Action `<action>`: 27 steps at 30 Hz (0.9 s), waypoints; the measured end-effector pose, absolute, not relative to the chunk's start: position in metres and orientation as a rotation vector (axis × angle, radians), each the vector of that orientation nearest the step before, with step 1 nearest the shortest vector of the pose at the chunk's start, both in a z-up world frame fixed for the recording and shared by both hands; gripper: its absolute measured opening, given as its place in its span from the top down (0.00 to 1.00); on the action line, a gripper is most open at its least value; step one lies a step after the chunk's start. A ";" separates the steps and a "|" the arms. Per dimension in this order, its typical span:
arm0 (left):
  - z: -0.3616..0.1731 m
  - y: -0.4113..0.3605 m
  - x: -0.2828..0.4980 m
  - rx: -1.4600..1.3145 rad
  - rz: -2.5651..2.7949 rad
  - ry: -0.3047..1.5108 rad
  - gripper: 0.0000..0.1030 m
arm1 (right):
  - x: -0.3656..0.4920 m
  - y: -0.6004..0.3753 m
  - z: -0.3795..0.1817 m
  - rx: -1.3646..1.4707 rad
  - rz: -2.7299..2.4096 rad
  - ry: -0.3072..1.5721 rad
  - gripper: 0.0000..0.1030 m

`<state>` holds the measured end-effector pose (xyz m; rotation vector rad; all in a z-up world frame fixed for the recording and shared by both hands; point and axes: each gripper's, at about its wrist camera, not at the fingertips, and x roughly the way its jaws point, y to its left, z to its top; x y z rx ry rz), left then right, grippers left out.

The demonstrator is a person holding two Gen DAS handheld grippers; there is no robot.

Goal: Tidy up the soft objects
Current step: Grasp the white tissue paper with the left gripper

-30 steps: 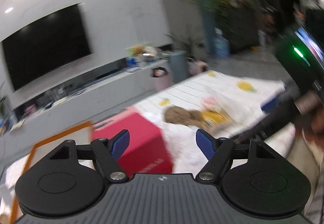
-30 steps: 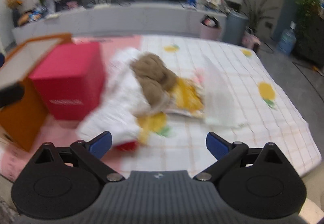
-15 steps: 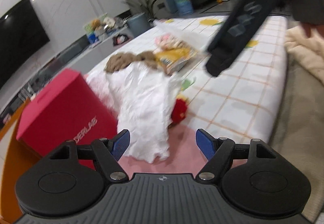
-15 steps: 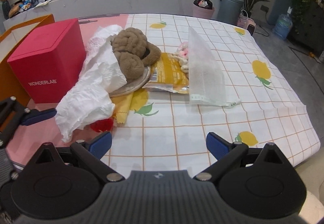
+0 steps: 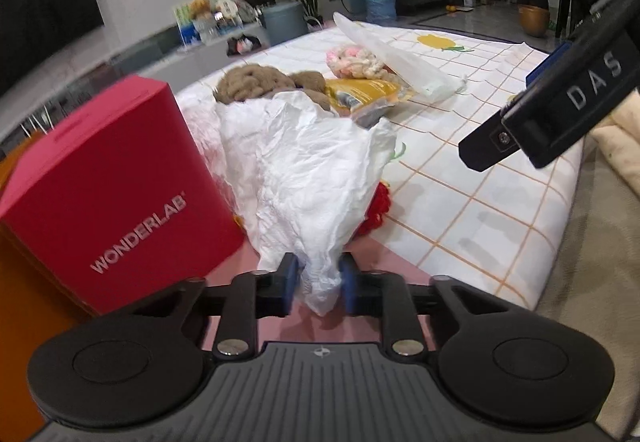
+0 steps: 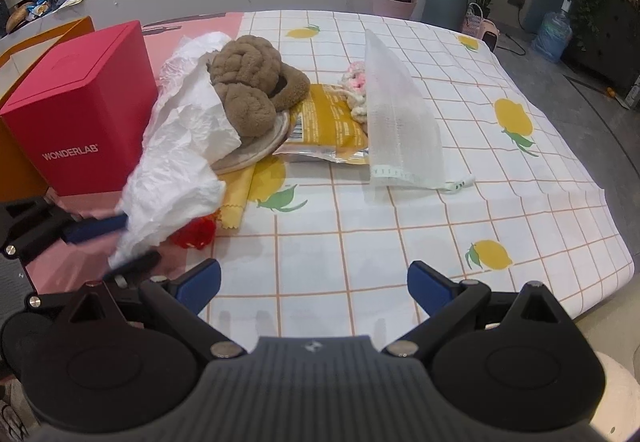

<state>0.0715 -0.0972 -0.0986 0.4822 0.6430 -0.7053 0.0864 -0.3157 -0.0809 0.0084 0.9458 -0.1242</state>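
1. White crumpled plastic bag lies on the table, draped from the brown plush down toward the near edge; its lower tip is pinched between the blue pads of the left gripper, whose jaws are drawn narrow onto it.
2. Right gripper hovers over bare checked cloth with its jaws wide and nothing between them.
3. Red box marked WONDERLAB stands upright just beside the bag on the left, on the pink part of the table covering, with an orange box behind and beside it.
4. Brown plush sits partly under the upper end of the bag, resting on a beige round pad.
5. Small red fuzzy item lies half hidden under the bag's right edge, touching a yellow cloth.
6. Yellow snack packet lies flat beside the plush, its far end under a pink and cream knitted piece.
7. White mesh pouch leans over the knitted piece and the packet's right side.
8. Checked tablecloth with lemon prints covers the rest of the table.
9. From the left wrist view, the right gripper's black body crosses the upper right, above the cloth and well apart from the bag.
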 end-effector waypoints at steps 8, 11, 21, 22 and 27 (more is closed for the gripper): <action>-0.077 -0.104 0.055 0.529 -0.738 0.625 0.89 | 0.087 -0.314 -0.082 0.020 -0.082 0.942 0.06; -0.064 -0.106 0.045 0.555 -0.720 0.608 0.90 | 0.088 -0.317 -0.082 0.028 -0.090 0.941 0.06; -0.006 -0.068 -0.002 0.486 -0.723 0.597 0.90 | 0.091 -0.337 -0.075 0.126 -0.143 0.906 0.06; -0.002 -0.065 -0.009 0.502 -0.722 0.612 0.90 | 0.091 -0.338 -0.074 0.133 -0.147 0.903 0.06; 0.019 -0.047 -0.049 0.591 -0.715 0.645 0.90 | 0.089 -0.342 -0.069 0.184 -0.145 0.889 0.06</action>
